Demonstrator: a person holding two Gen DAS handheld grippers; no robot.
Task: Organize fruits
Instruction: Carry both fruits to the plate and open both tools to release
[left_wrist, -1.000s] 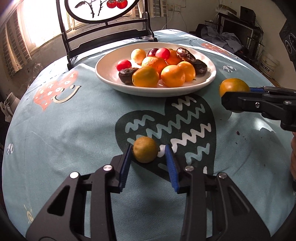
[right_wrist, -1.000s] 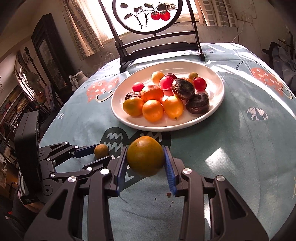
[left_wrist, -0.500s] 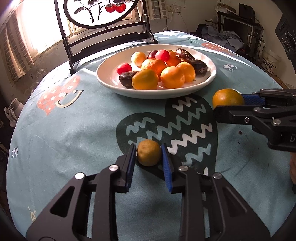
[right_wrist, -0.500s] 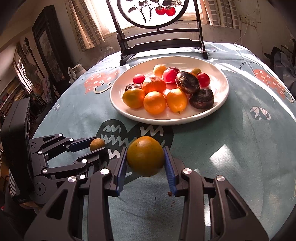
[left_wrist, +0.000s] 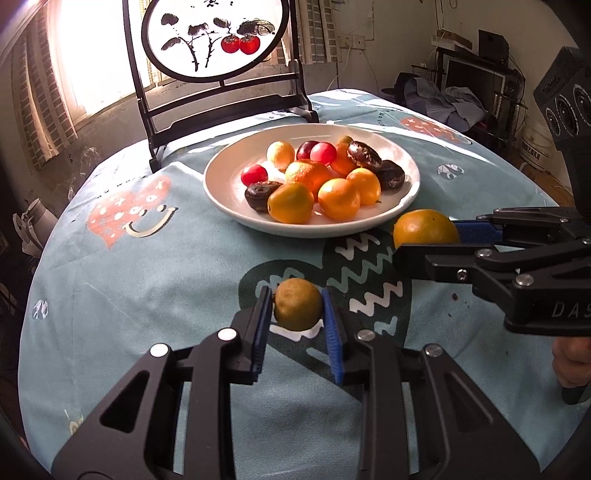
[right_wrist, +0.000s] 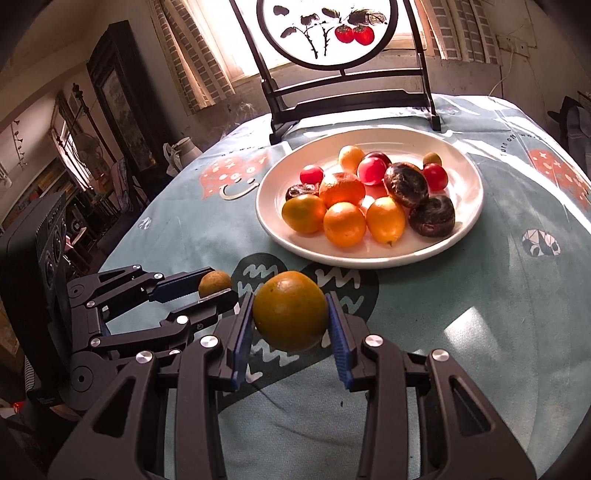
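My left gripper (left_wrist: 297, 308) is shut on a small brownish-green round fruit (left_wrist: 297, 309), held just above the tablecloth; the same fruit (right_wrist: 215, 283) shows between its blue pads in the right wrist view. My right gripper (right_wrist: 291, 314) is shut on a larger orange (right_wrist: 290, 311), lifted off the cloth; in the left wrist view that orange (left_wrist: 424, 229) hangs just right of the plate. Ahead of both stands a white plate (left_wrist: 225, 184) (right_wrist: 469, 206) piled with oranges, red cherry tomatoes and dark wrinkled fruits.
A black chair with a round painted back (left_wrist: 216, 40) stands behind the plate at the table's far edge. The round table carries a light blue patterned cloth (left_wrist: 129, 280). A person's hand (left_wrist: 570, 360) holds the right gripper. Cluttered furniture lines the room's right side.
The left gripper's pads closed onto the small fruit, then lifted it off the cloth. The right gripper kept its hold on the orange with little movement.
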